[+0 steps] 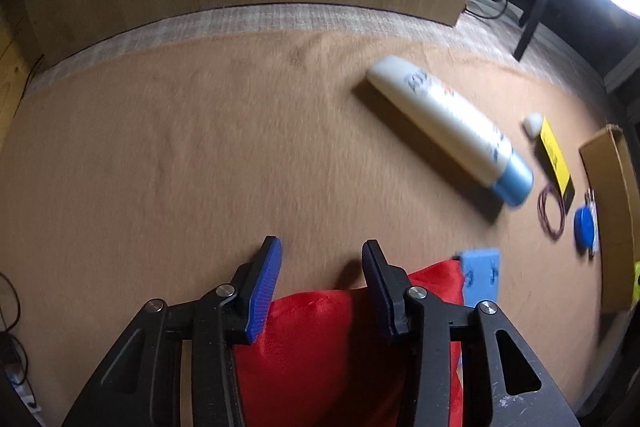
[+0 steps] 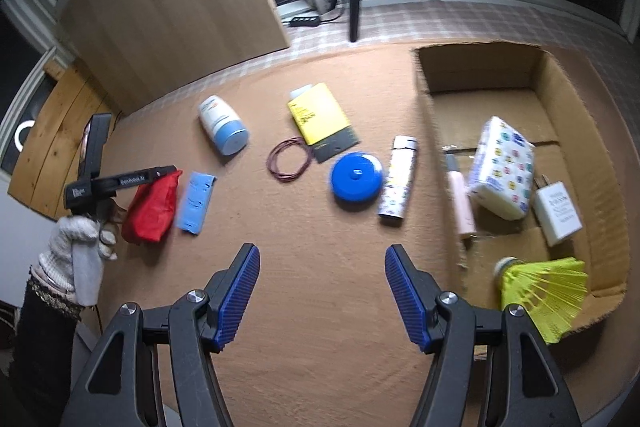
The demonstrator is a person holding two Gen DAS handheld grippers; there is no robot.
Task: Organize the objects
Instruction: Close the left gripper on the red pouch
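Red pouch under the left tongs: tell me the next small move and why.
Probably close the left tongs a little further to pinch the red pouch. Its fabric already sits between the blue pads, though they don't clearly press it yet. The cardboard box, already holding other items, looks like its destination.

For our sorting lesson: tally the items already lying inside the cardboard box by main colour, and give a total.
Pink: 1, the tube
White: 1, the charger
Yellow: 1, the shuttlecock
Multicoloured print: 1, the tissue pack
Total: 4
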